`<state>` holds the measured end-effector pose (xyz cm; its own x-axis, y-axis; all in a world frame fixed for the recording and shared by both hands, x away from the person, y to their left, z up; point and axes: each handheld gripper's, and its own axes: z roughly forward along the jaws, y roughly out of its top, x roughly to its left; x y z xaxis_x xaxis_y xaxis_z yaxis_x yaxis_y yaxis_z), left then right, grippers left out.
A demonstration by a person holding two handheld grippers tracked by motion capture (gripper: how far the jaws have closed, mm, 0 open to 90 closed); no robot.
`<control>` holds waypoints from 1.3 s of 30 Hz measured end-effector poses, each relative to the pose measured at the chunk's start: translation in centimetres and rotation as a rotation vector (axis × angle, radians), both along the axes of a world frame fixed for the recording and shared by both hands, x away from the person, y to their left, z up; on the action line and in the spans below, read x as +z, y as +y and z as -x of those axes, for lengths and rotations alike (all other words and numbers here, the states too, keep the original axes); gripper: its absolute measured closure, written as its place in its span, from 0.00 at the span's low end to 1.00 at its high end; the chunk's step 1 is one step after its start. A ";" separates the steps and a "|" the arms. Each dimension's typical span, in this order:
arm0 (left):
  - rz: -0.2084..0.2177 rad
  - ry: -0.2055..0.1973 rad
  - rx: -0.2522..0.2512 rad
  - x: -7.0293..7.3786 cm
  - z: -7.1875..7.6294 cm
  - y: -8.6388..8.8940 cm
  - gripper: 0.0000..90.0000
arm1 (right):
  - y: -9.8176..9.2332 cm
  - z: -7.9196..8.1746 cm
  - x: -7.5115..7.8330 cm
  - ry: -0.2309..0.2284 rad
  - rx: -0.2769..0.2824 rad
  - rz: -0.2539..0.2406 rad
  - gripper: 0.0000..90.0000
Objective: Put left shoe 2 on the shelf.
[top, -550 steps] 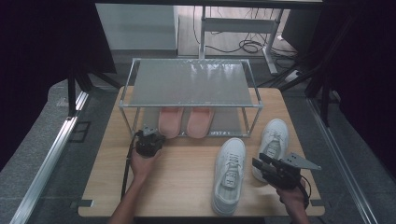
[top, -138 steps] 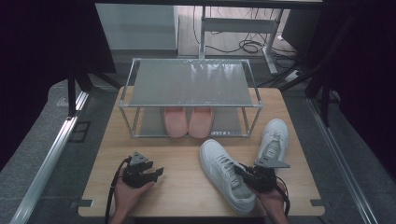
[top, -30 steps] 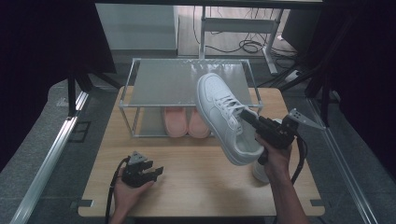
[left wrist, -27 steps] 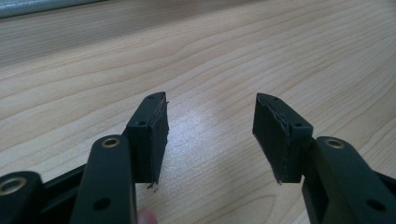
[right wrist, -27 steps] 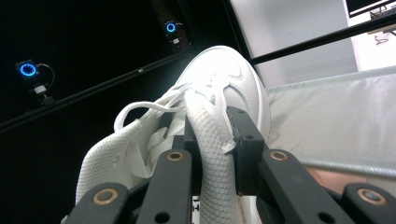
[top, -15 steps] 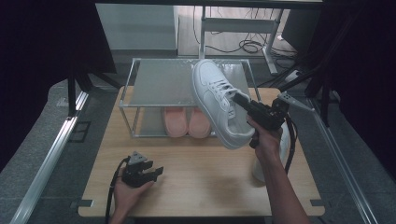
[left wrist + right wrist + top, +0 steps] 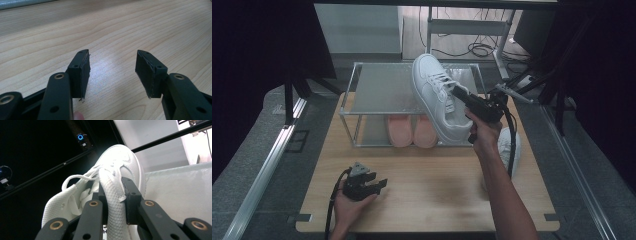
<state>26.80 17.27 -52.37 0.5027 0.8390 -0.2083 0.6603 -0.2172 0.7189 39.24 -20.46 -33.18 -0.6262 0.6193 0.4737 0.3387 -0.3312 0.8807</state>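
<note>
R gripper (image 7: 458, 93): jaws part-closed, clamped on the padded tongue/collar edge of a white lace-up low-top sneaker (image 7: 438, 96). In the right gripper view the two black pads (image 7: 130, 192) press the white mesh-textured tongue (image 7: 112, 195) from both sides; no gap seen betw pad and fabric. Firm grasp.

L gripper (image 7: 371, 183): jaws spread wide, nothing betw them. In the left gripper view both pads (image 7: 83, 72) hang just over bare light wood tabletop (image 7: 120, 30); a fingertip shows at bottom edge. In the high view it sits in the person's hand near the table's front-left, well apart from the shoe.

Sneaker: held up in the air, above the right half of the metal-framed rack's frosted top shelf (image 7: 382, 87), not resting on it as far as the high view shows. Toe points away from the person & toward upper left, heel end toward the gripper. Shoe tilted, sole side turned down-right. Upper all white, laces loose, one loop standing out in the right gripper view. Toe cap smooth, rounded.

Other: second white sneaker (image 7: 512, 145) lies on the table at right, mostly hidden behind the R forearm. Pair of pink slippers (image 7: 412, 131) on the rack's lower level, side by side, under the shelf, just below-left of the held shoe.
</note>
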 end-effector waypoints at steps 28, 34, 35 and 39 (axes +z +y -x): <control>0.009 -0.005 0.008 0.1 0.0 0.4 0.51 | 3.1 -4.6 0.5 0.069 -0.037 -0.016 0.87; 0.012 -0.005 0.011 0.2 0.0 0.5 0.51 | 3.7 -5.5 0.6 0.076 -0.046 -0.007 0.87; 0.012 -0.005 0.011 0.2 0.0 0.5 0.51 | 3.7 -5.5 0.6 0.076 -0.046 -0.007 0.87; 0.012 -0.006 0.009 0.1 0.1 0.5 0.51 | 4.3 -6.1 0.8 0.082 -0.049 -0.005 0.87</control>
